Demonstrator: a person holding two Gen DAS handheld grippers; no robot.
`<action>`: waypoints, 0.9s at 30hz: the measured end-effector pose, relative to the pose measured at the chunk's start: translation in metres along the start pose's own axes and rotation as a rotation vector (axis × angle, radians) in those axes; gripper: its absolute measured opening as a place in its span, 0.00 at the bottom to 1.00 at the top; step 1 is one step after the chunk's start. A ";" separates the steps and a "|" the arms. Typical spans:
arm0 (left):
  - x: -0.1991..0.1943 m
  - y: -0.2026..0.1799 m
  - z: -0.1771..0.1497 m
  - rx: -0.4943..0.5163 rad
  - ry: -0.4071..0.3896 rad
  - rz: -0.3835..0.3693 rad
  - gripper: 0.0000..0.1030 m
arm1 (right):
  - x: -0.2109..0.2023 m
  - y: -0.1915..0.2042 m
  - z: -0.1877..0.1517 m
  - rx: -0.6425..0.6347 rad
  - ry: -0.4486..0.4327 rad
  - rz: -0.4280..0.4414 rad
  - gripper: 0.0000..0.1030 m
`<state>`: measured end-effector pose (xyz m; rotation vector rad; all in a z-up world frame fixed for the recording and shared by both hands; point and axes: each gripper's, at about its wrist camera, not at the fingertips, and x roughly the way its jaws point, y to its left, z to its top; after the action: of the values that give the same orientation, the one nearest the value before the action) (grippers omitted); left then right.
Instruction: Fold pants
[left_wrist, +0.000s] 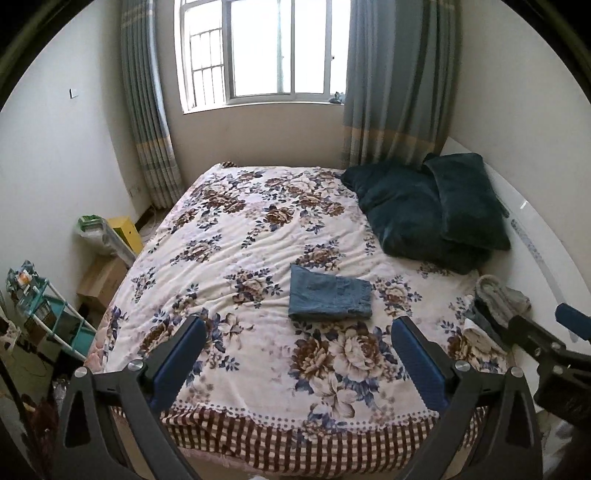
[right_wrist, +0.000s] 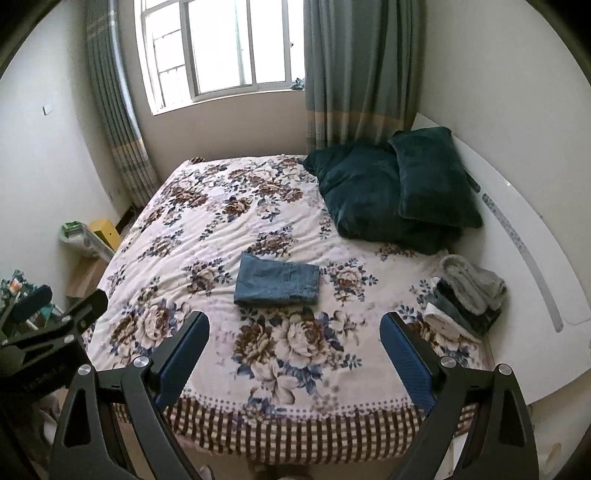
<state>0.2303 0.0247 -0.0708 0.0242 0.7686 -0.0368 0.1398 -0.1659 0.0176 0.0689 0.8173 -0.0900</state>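
While both grippers hang above the foot edge of the bed, their fingers spread wide and holding nothing, the folded denim pants lie flat near the middle of the floral bedspread. Left gripper and right gripper each stand short of the pants, with a band of bare bedspread between fingertips and cloth. One pair of pants is present, folded into a compact rectangle; its long axis runs across the bed, left to right, with the thicker folded edge toward the grippers and what may be the hem ends toward the right, though the stitching is too small to confirm. Open bedspread surrounds the pants on all four sides. Two dark green pillows are stacked at the far right corner, against the white headboard. One small stack of folded garments sits at the right edge of the bed, well apart from the pants. Beyond the far edge, two curtains flank one window. Boxes and a shelf rack crowd the floor along the left edge.
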 end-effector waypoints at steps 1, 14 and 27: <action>0.003 0.000 0.001 -0.003 0.005 0.001 1.00 | 0.008 0.000 0.005 0.001 0.000 -0.010 0.96; 0.074 -0.018 0.010 0.037 0.093 0.065 1.00 | 0.098 -0.011 0.035 0.013 0.066 -0.074 0.97; 0.087 -0.021 0.010 0.030 0.107 0.064 1.00 | 0.129 -0.019 0.032 0.023 0.099 -0.077 0.97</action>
<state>0.2993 0.0008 -0.1242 0.0798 0.8741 0.0135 0.2484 -0.1944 -0.0552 0.0639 0.9184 -0.1693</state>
